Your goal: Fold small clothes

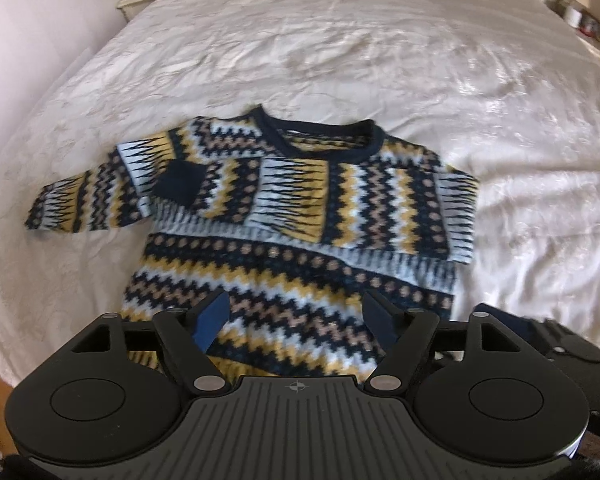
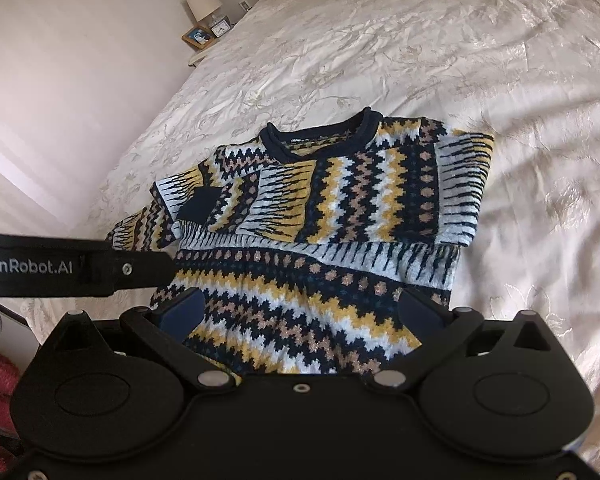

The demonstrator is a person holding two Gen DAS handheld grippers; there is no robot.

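Where each hand-held gripper gapes empty, sweater hem hidden, perhaps underneath.

Support: bed, covered by a cream bedspread with a faint floral pattern, lightly creased.
Lying on it: small knitted sweater, zigzag bands in navy, yellow, pale blue and tan.
Orientation: dark round neckline towards the far end of the bed, hem towards the cameras.
Sleeves: one folded across the chest, its dark cuff on the body; the other spread sideways onto the bedspread.
Contact: sweater flat on the cover, near the bed's near edge.
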